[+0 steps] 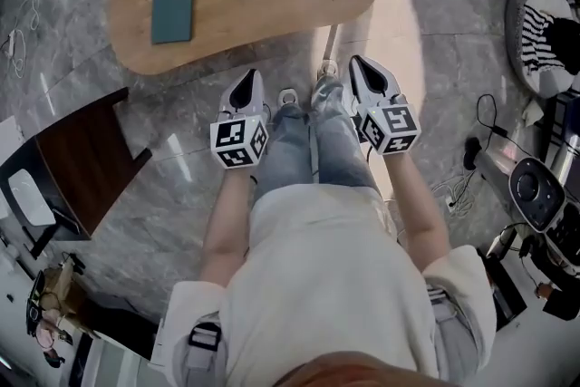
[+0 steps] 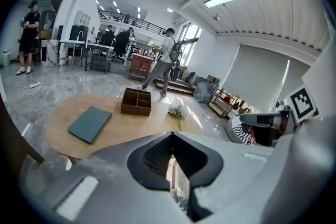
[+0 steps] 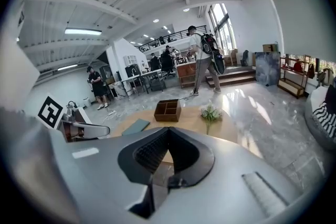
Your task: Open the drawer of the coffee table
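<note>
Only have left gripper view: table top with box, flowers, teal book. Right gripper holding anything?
Observer: No. The right gripper is shut with nothing between its jaws.
Operator: How near the table are we?
Observer: Head view: the left gripper and the right one flank the person's legs, short of the coffee table and its near edge, not touching it.
Operator: Any drawer showing?
Observer: None. Head view sees only the top from above; no drawer front or handle shows in any view.
</note>
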Motion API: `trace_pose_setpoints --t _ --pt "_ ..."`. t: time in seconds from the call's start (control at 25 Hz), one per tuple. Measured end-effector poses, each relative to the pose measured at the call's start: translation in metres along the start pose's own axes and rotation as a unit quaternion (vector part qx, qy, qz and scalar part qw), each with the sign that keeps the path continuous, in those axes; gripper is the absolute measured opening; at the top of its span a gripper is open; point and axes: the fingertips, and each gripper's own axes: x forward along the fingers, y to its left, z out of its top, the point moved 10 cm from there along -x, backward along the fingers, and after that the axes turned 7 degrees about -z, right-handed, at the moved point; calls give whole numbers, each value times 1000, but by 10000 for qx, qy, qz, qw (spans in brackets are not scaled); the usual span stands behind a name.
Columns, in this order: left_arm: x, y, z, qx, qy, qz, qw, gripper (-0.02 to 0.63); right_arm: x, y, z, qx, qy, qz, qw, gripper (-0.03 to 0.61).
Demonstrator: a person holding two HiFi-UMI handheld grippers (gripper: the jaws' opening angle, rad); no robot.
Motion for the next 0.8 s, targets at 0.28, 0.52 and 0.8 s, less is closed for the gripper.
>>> trace_pose_setpoints --t 0.28,0.52,0.8 --pt "46 21 -41 27 175 325 9993 2 45 -49 -33 -37 269 -2 9996 2" --pt "88 51 -79 -32 300 644 9975 2 90 -84 -69 -215 508 -68 9985 2" --pt "135 87 -115 -82 485 814 9955 2 136 -117 -117 -267 839 -96 9961 2"
